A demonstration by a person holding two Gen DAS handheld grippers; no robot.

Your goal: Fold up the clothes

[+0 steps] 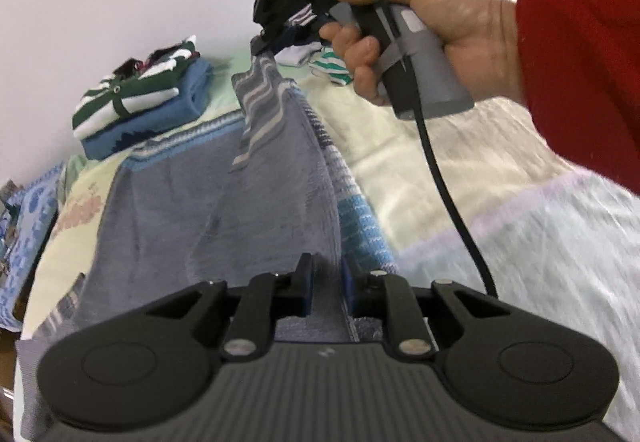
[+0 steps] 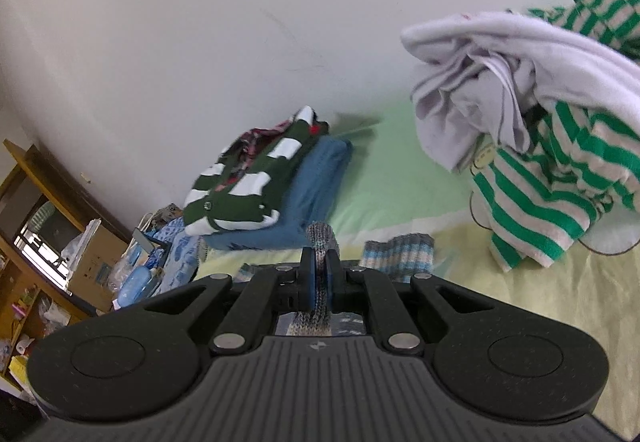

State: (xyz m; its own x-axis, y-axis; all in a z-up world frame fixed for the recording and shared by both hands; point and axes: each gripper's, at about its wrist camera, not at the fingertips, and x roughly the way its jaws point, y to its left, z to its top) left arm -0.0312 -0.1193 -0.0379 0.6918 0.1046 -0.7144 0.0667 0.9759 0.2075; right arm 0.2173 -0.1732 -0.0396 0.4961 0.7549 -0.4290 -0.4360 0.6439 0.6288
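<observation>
Left gripper [image 1: 326, 288]: jaws narrowly parted, a fold of the grey-blue knitted sweater with pale stripes [image 1: 224, 209] between the pads; contact not resolvable. Right gripper [image 2: 320, 274]: clamped tight on a bunched edge of the same sweater [image 2: 318, 282], raised above the bed [image 2: 520, 306]. Sweater spreads across the yellow-green bedsheet near the bed's left edge. Beyond: folded green-and-white striped top on a folded blue garment [image 2: 316, 185] by the wall; unfolded heap of white and green-striped clothes [image 2: 532, 129] at the far right.

Bright even light, soft shadows, fisheye warp w/ slight motion blur.
</observation>
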